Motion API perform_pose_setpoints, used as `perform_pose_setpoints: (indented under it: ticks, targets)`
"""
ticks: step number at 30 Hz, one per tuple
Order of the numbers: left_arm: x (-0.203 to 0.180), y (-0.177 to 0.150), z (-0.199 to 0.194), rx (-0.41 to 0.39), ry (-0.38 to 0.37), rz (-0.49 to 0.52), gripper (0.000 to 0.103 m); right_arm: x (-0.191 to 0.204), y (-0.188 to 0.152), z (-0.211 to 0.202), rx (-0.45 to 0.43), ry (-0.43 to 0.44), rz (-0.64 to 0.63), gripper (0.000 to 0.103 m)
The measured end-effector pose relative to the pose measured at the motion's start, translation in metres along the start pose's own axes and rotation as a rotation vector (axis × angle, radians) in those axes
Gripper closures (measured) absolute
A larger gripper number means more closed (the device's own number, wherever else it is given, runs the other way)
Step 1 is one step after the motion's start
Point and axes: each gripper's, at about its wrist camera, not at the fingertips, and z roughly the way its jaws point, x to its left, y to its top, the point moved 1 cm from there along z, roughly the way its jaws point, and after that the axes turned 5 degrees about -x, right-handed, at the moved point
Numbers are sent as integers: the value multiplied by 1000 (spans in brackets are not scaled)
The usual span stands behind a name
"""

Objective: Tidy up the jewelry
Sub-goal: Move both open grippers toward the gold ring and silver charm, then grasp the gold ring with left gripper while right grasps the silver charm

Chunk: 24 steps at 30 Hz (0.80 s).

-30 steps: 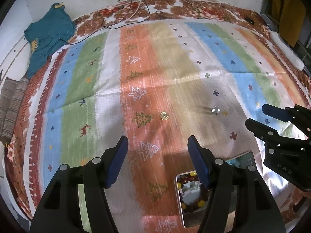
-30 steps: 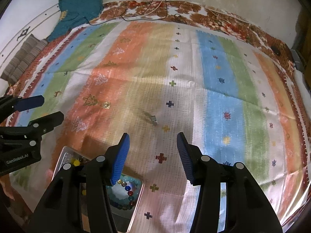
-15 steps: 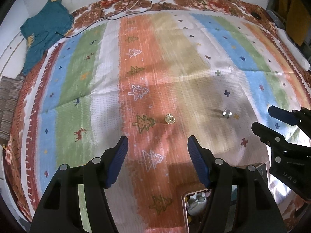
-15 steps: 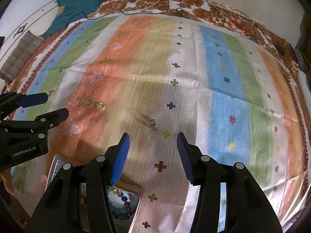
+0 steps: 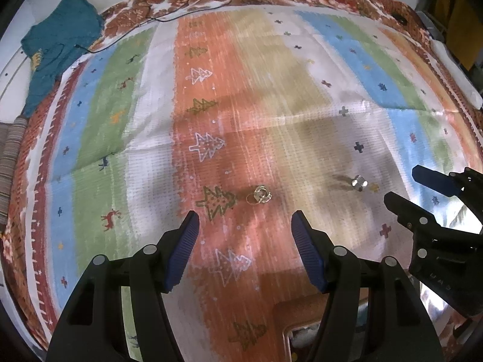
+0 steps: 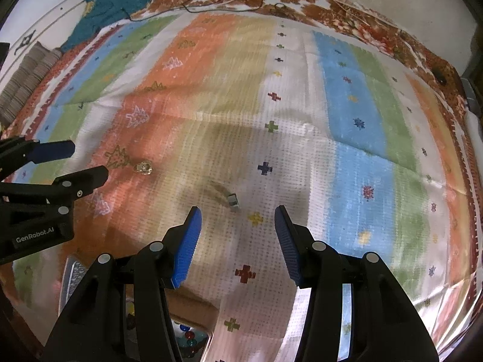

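A metal tray (image 6: 72,274) nearest the cameras already holds beads. Both the left gripper (image 5: 243,235) and right gripper (image 6: 238,232) gape wide, empty. Ahead on the striped cloth (image 5: 271,90), a gold ring (image 5: 262,194) and silver ring (image 6: 233,201) remain uncollected.

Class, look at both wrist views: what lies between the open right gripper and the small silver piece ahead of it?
Only bare striped cloth lies between the right gripper and the silver piece, seen best in the right wrist view.

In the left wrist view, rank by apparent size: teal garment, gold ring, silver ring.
1. Teal garment, by far the largest.
2. Gold ring and silver ring: look alike, so unranked.
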Motion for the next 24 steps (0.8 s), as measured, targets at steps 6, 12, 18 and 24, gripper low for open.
perform_pose_setpoints:
  ticks: [6, 12, 18, 24]
  targets:
    - [1, 1, 23, 49, 16, 16, 41, 1, 0, 15, 32, 1, -10, 53]
    - [-2, 5, 34, 69, 9, 28, 41, 2, 1, 28, 55, 5, -18, 53]
    - [-1, 9, 44, 82, -2, 32, 41, 4, 3, 34, 65, 3, -27, 53]
    - [-2, 12, 55, 103, -14, 31, 46, 4, 6, 43, 79, 6, -31, 58]
